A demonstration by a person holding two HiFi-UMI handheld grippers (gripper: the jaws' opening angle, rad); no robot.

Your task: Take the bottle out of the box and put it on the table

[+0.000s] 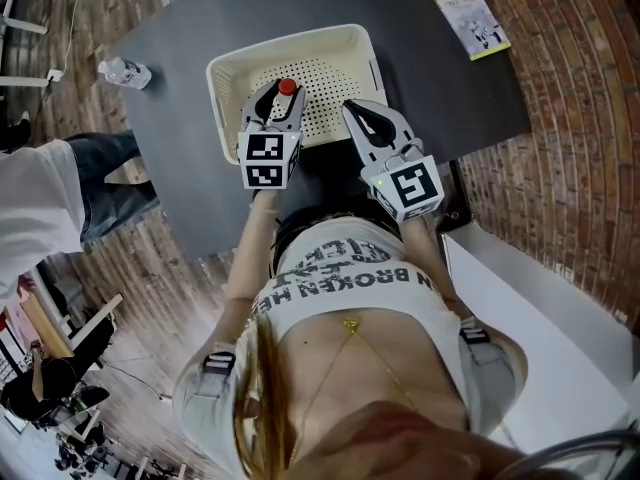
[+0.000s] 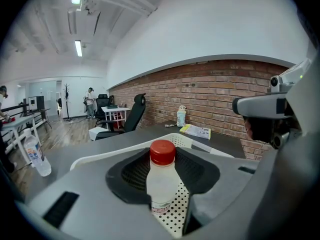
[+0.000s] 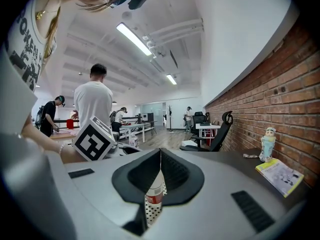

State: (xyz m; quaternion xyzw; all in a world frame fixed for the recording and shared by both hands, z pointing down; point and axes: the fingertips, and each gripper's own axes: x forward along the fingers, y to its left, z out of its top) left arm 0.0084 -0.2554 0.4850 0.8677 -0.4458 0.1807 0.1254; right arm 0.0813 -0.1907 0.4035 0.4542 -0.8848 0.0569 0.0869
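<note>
Between the left gripper's [image 1: 284,103] parted jaws, with a gap on one side, a white plastic bottle with a red cap [image 2: 162,179] stands upright inside the cream perforated plastic box [image 1: 228,80]. That box sits on the dark grey worktop [image 1: 170,48]. Beside its near right rim hovers the right gripper [image 1: 356,115], jaws together and empty.

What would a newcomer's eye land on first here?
A red-capped bottle stands in the cream box on the dark table, between the jaws of the left tongs, which are not clamped on it. The right tongs, shut, point into the box beside them. A second bottle sits at the table's left edge.
</note>
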